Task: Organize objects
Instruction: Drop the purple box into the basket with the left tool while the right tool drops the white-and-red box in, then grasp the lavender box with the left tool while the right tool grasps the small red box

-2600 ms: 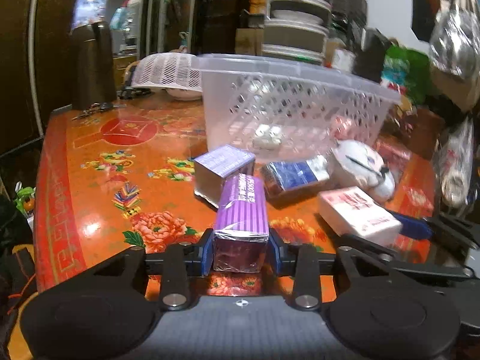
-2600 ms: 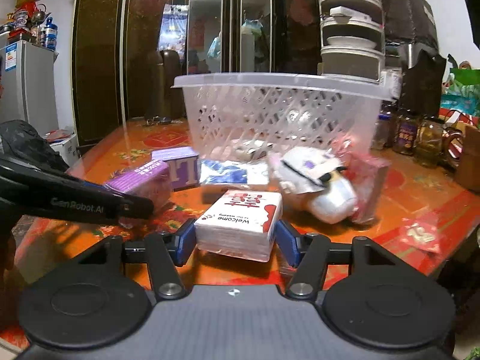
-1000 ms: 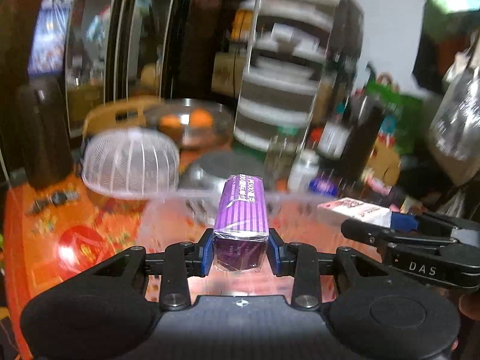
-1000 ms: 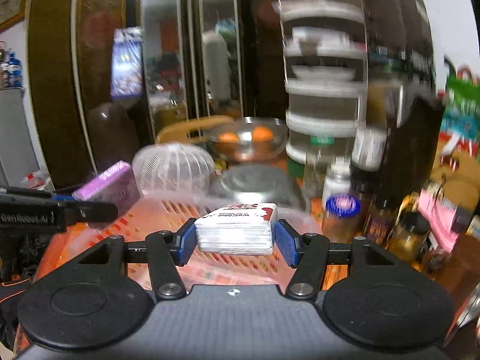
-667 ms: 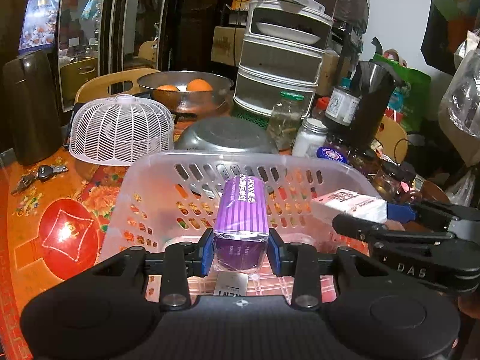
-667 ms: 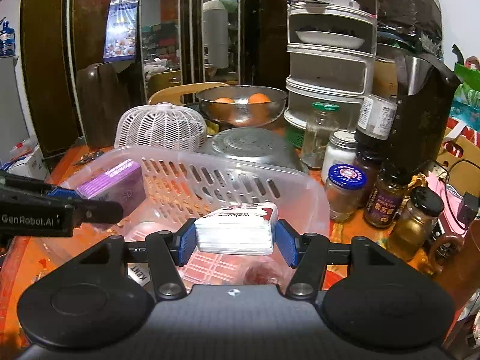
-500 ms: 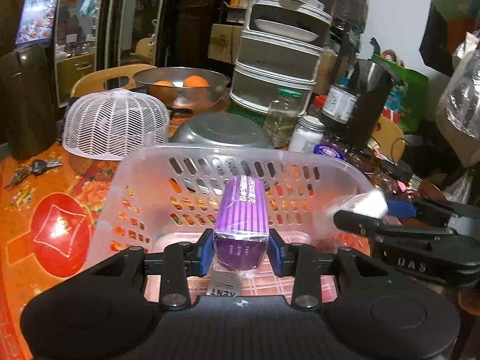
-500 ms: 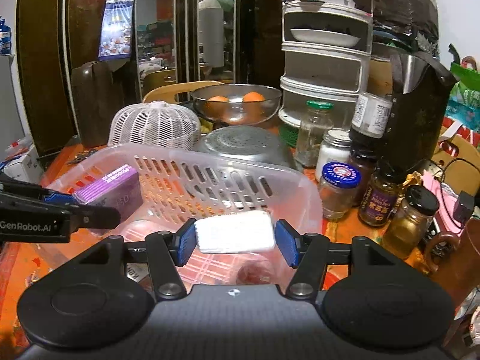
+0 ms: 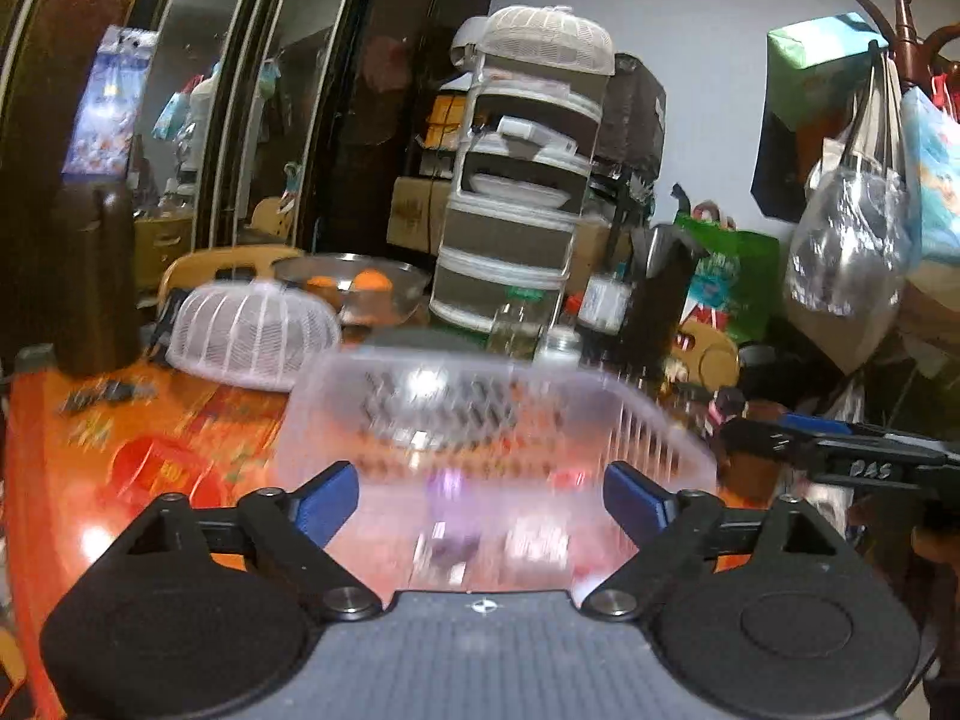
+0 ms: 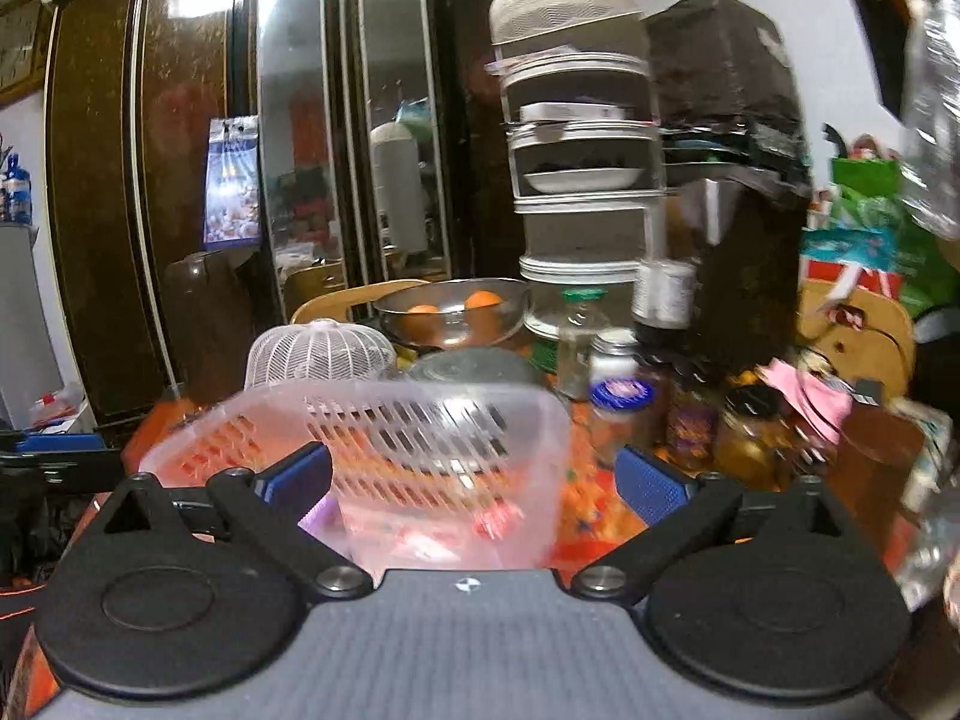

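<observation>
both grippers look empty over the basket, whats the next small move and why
Probably pull both grippers back toward the near side of the table to fetch another item. The left gripper and right gripper both stand wide open with nothing between the pads, and blurred purple and red-white shapes already lie inside the clear basket. What remains to pick is out of view here.

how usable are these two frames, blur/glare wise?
Left wrist: heavy motion blur smears the clear basket and its contents; glare on the orange table. Right wrist: milder blur, basket slots legible, right edge smeared, fisheye bends the cabinet.
</observation>
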A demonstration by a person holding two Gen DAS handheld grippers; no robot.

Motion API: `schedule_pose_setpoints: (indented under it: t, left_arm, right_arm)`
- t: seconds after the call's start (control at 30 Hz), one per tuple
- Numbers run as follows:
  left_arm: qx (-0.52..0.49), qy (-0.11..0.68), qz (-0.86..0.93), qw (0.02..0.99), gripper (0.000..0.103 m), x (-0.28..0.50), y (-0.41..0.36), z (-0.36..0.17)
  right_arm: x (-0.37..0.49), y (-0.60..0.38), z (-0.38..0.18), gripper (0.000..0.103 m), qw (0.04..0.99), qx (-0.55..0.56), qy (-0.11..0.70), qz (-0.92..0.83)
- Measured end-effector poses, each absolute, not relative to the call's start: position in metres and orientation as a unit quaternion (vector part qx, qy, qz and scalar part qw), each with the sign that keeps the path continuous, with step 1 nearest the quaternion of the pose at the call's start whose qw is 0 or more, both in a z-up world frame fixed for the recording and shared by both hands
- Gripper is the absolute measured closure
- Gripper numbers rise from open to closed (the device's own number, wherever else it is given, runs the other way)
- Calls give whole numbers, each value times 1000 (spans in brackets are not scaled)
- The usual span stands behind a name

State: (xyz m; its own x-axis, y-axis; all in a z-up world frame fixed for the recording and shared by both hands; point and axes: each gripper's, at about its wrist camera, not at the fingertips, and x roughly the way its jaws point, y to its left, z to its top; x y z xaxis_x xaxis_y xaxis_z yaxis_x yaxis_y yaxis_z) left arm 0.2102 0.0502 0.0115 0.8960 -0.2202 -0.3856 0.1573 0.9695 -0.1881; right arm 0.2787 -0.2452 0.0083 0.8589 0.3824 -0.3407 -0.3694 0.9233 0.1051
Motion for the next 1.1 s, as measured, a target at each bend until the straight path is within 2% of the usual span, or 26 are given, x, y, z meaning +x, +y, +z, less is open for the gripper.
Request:
schedule_pose_setpoints:
  t: [0.1,0.17,0.23,0.27,0.47,0.6,0.63,1.1]
  left_arm:
    - [-80,235,-76,966,11,203,62,-21]
    - [-84,249,-63,963,11,202,69,-40]
    - [-96,261,-65,958,13,204,75,-56]
    - [-99,264,-67,957,13,205,77,-62]
    - [-75,260,-58,961,13,215,81,-71]
    - [-65,275,-60,957,13,225,80,-76]
    - [-60,278,-61,957,13,223,78,-79]
    - [-39,294,-53,953,20,237,71,-98]
  right_arm:
    - [268,-260,-22,0,957,35,210,196]
    - [266,-264,-41,8,955,45,220,195]
    - [263,-262,-53,33,952,42,230,198]
    - [262,-260,-58,37,951,37,233,202]
    - [264,-240,-71,42,943,6,249,221]
    - [267,-236,-80,69,934,9,270,232]
    - [266,-235,-82,72,934,8,273,232]
    - [225,-257,-83,75,942,50,251,216]
